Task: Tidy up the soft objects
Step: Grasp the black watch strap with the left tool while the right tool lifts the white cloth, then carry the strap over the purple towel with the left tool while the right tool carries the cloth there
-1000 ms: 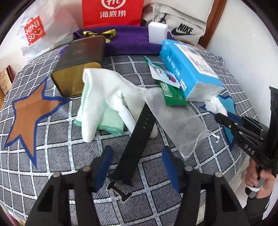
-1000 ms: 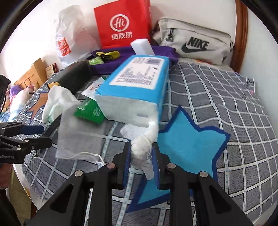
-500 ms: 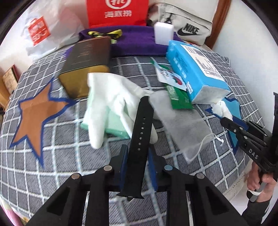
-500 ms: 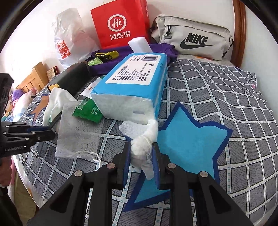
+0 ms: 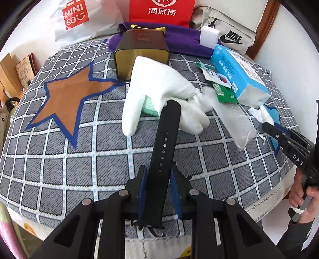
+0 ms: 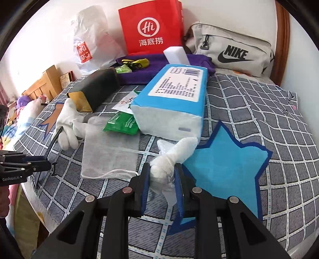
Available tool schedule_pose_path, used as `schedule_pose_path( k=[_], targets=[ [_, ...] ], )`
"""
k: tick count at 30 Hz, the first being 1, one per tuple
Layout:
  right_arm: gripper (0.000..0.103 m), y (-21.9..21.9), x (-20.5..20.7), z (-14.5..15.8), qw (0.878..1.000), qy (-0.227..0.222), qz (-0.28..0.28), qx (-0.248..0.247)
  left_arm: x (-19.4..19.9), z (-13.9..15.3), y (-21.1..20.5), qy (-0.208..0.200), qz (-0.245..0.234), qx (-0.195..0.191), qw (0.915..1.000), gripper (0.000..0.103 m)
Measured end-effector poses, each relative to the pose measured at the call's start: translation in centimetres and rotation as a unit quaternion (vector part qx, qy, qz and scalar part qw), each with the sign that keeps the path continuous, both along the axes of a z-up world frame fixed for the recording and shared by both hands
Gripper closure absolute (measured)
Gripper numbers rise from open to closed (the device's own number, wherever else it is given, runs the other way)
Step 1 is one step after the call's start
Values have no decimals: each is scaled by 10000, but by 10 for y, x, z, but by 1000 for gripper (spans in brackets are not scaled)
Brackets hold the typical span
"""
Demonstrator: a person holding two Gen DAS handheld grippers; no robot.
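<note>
Both tongs loaded: left tongs clamp watch strap, right tongs clamp tissue wad near bed edge.

Green cloth mostly hidden under white glove; red bag cut off at top edge.

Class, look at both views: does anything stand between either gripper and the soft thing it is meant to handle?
Nothing visible: the left gripper already clamps the black perforated strap, and the right gripper clamps the crumpled white tissue.
</note>
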State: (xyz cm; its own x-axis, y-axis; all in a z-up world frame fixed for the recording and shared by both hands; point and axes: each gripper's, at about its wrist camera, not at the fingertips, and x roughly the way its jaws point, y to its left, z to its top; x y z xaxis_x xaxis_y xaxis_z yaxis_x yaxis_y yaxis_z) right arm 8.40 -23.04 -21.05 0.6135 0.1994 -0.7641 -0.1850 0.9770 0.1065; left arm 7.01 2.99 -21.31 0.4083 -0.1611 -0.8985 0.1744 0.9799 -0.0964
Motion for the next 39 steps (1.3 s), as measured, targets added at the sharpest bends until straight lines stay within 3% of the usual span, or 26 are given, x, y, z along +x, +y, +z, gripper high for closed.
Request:
schedule_pose_path(
  k=[2, 6, 7, 8, 9, 10, 14, 19, 24, 39],
  targets=[
    [79, 1, 1, -1, 10000, 16, 22, -25, 7, -3, -4, -29, -39, 24, 10000, 76],
    [78, 1, 5, -9, 9999, 118, 68, -24, 17, -4, -15, -198, -173, 65, 9996, 57],
    [78, 1, 7, -12, 9998, 161, 78, -32, 20, -3, -17, -250, -193, 118, 9994, 57],
    [77, 1, 7, -13, 9998, 171, 84, -36, 23, -4, -21, -327, -200, 207, 9990, 59],
    [77, 2, 8, -14, 9998, 138, 94, -53, 24, -3, -23, -378, -218, 261, 9987, 76],
    [77, 3, 8, -13, 9999, 112, 109, -67, 25, -2, -25, -401, -254, 297, 9984, 83],
    [79, 2, 10, -12, 9999, 123, 119, -5, 26, 8, -24, -444, -343, 57, 9984, 84],
    [79, -3, 11, -6, 9998, 108, 126, 69, 19, 28, -22, -506, -508, -563, 9958, 84],
    [80, -2, 10, 10, 9998, 27, 154, 96, 16, 45, -27, -673, -453, -393, 9959, 84],
    [81, 2, 7, 63, 9982, -280, 410, 334, 31, 77, -5, -786, 130, -417, 9960, 84]
  ],
)
